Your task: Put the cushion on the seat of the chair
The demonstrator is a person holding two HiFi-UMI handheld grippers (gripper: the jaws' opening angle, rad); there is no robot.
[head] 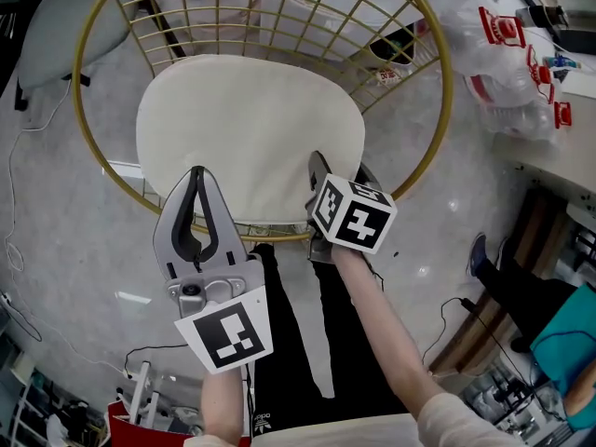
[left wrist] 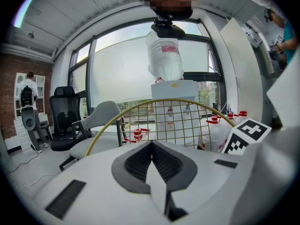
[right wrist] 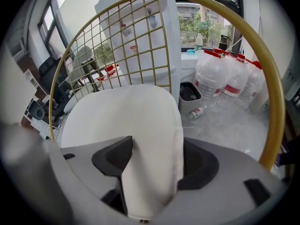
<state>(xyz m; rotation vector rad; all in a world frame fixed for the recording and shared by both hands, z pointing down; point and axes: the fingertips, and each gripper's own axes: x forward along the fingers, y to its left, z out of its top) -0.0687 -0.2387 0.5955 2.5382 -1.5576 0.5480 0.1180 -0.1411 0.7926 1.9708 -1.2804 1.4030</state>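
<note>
A cream cushion (head: 251, 128) lies flat on the seat of a round gold wire chair (head: 438, 73), filling most of the seat. My right gripper (head: 337, 168) points steeply down at the cushion's near right edge. In the right gripper view, that edge of the cushion (right wrist: 122, 121) sits between the wide-spread jaws of the right gripper (right wrist: 158, 139), unsqueezed. My left gripper (head: 196, 171) hovers over the cushion's near left edge, shut and empty. In the left gripper view its tips (left wrist: 151, 143) meet, and the gold chair back (left wrist: 168, 104) stands behind them.
Large water bottles (right wrist: 225, 74) and a small bin (right wrist: 190, 93) stand on the floor right of the chair, a water dispenser (right wrist: 140, 22) behind it. A grey chair (head: 56, 17) is at far left, an office chair (left wrist: 65, 121) beyond. The person's legs (head: 289, 343) stand at the seat's front edge.
</note>
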